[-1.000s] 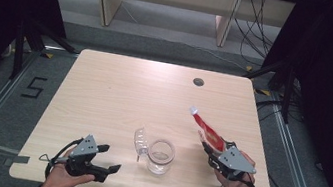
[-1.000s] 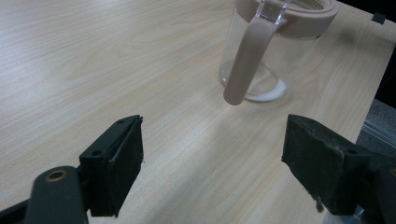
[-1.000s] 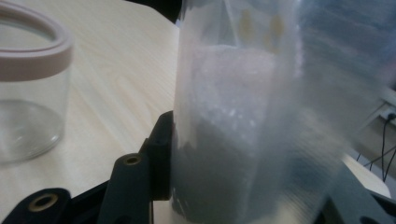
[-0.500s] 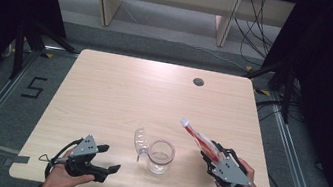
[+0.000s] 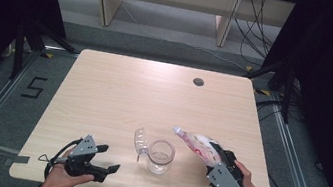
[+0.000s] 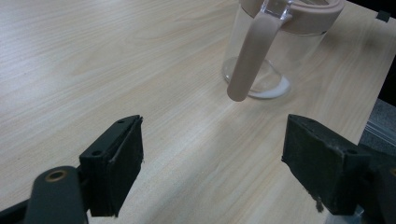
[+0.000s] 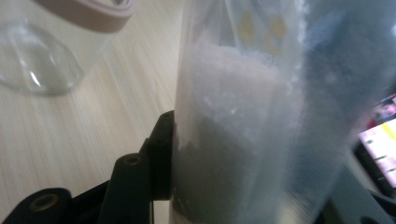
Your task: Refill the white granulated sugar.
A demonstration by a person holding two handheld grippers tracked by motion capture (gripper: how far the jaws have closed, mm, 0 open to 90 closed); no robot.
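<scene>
Bag (image 5: 195,144) of white powder is sitting gripped in the right gripper (image 5: 213,154), tilting toward the jar (image 5: 160,156) on the bench (image 5: 144,95), while the left gripper (image 5: 106,159) is resting open nearby.

The right claw (image 5: 208,153) has tipped its bag (image 5: 194,143) (apparently white powder) toward the jar (image 5: 160,156).

Pale wooden table (image 5: 118,96) with clear lidded jar (image 5: 160,156) near front edge
</scene>
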